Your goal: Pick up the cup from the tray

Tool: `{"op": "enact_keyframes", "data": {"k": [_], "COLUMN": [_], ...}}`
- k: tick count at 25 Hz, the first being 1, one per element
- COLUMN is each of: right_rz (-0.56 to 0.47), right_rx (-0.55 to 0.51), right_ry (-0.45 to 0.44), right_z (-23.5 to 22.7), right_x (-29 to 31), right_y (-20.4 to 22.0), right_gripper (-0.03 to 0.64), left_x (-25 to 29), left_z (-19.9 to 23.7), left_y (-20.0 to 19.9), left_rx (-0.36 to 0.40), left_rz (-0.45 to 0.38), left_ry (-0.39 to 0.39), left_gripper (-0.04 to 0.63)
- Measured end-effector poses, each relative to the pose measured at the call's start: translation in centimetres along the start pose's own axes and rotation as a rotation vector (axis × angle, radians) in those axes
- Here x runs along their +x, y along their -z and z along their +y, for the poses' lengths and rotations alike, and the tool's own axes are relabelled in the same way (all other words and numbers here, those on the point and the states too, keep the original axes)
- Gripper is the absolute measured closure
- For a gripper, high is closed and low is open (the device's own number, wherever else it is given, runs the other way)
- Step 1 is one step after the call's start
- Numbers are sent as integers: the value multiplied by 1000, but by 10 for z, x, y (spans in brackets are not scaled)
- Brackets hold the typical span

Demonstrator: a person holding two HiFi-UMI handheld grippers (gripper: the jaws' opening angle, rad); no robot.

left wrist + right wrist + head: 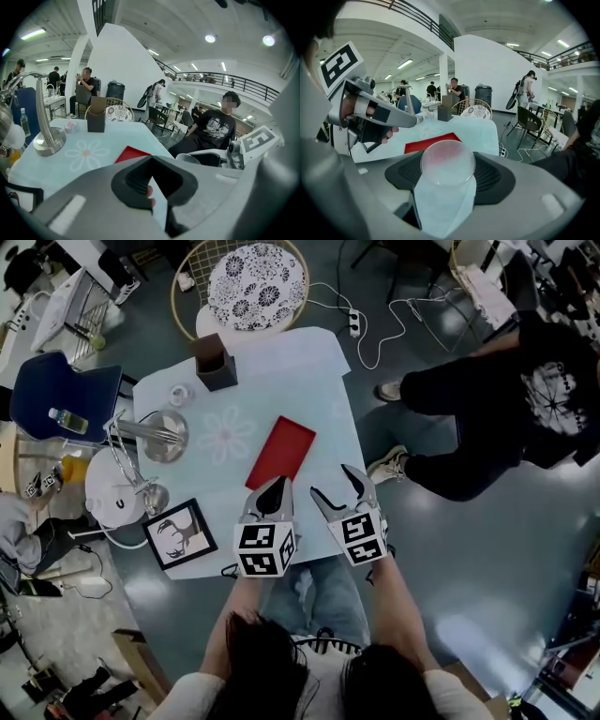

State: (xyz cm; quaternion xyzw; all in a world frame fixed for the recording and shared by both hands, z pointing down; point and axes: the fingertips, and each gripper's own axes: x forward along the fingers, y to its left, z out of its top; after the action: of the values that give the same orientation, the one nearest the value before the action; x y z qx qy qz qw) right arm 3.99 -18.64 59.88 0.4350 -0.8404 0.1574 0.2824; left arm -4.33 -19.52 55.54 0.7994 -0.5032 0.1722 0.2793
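**Cup clamped in the right gripper, at 6 o'clock of the tray**

The cup [446,174], clear and frosted, sits between the jaws of the right gripper [332,484]. In the right gripper view its long axis runs along the gripper's own line, from 6 o'clock to 12 o'clock. One round end shows as a full circle out toward the jaw tips, and the body runs back toward the camera. Whether that end is the mouth or the base cannot be told. The red of the tray [280,452] shows through it. The jaws stand wide, with a black pad against each side of the cup, at 3 and at 9 o'clock. In the head view the cup itself cannot be made out between the fingers.

The tray lies flat near the middle of the table [323,371], its long axis running from 7 to 1 o'clock in the head view. Both grippers are at about 6 o'clock of it, over the table's near edge. In the right gripper view the tray lies beyond the cup at 12 o'clock, apart from it.

The left gripper [278,486] is just beside the right one, at its 9 o'clock, pointing toward the tray's near end. Its jaw tips meet, and only a thin wedge of cloth shows behind them, with nothing between the pads.

A brown box [215,363] stands at 11 o'clock of the tray, and a framed picture [179,533] lies at 8 o'clock.
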Motion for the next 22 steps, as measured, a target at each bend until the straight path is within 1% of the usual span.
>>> {"op": "enact_keyframes", "data": {"k": [6, 11, 17, 20, 22], "right_rz": [-8, -14, -22, -28, -32], "right_rx": [24, 28, 35, 37, 48], "right_ry": [1, 23, 28, 11, -13], "right_z": [-4, -6, -5, -4, -1], "right_x": [9, 14, 21, 22, 21], "right_y": [15, 25, 33, 31, 28], "right_gripper": [272, 272, 271, 264, 234], "left_x": [12, 20, 27, 27, 26], "left_z": [-5, -9, -7, -5, -4], "left_y": [5, 8, 13, 16, 17], "left_rx": [23, 31, 40, 36, 31], "left_rz": [2, 7, 10, 19, 23], "left_ry": [9, 22, 28, 30, 32], "left_gripper": [595, 595, 595, 595, 595]}}
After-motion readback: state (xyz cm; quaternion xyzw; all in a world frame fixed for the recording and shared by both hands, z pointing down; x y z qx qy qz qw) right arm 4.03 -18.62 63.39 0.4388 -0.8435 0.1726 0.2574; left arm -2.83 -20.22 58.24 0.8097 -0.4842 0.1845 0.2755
